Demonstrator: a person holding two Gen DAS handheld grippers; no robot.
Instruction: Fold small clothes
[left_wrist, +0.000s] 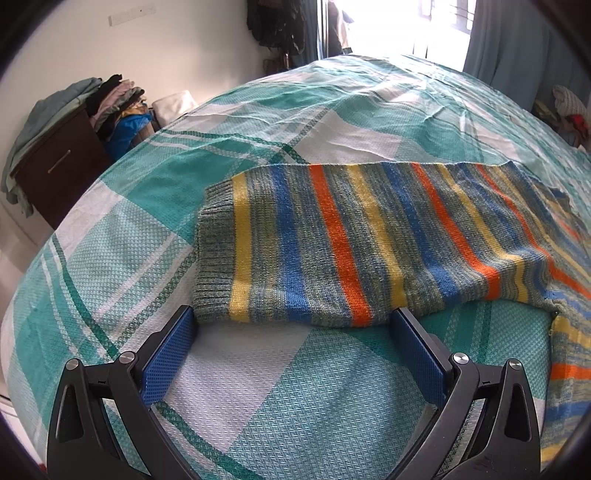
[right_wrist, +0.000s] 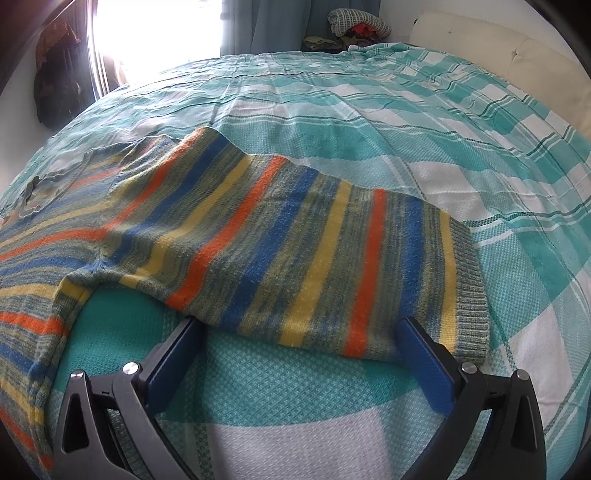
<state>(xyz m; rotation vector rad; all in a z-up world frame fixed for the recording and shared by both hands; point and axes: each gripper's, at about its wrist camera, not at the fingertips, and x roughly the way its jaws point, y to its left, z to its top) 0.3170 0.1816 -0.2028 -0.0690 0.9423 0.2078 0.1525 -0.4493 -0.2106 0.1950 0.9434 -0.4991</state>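
Observation:
A small striped knit sweater (left_wrist: 332, 236) in grey-green, blue, orange and yellow lies flat on the bed. In the left wrist view one sleeve stretches left, its ribbed cuff (left_wrist: 216, 254) at the end. My left gripper (left_wrist: 295, 317) is open, its blue-padded fingers (left_wrist: 170, 354) straddling the sleeve's near edge, tips just under or at the hem. In the right wrist view the other sleeve (right_wrist: 314, 258) stretches right with its ribbed cuff (right_wrist: 469, 291). My right gripper (right_wrist: 301, 326) is open, its fingers (right_wrist: 424, 362) spread at that sleeve's near edge.
The bed is covered by a teal and white checked sheet (left_wrist: 258, 387). A dark wooden cabinet (left_wrist: 59, 162) with piled clothes stands left of the bed. A bright window (right_wrist: 155, 33) and blue curtains lie beyond. A cream headboard (right_wrist: 498, 48) is at the right.

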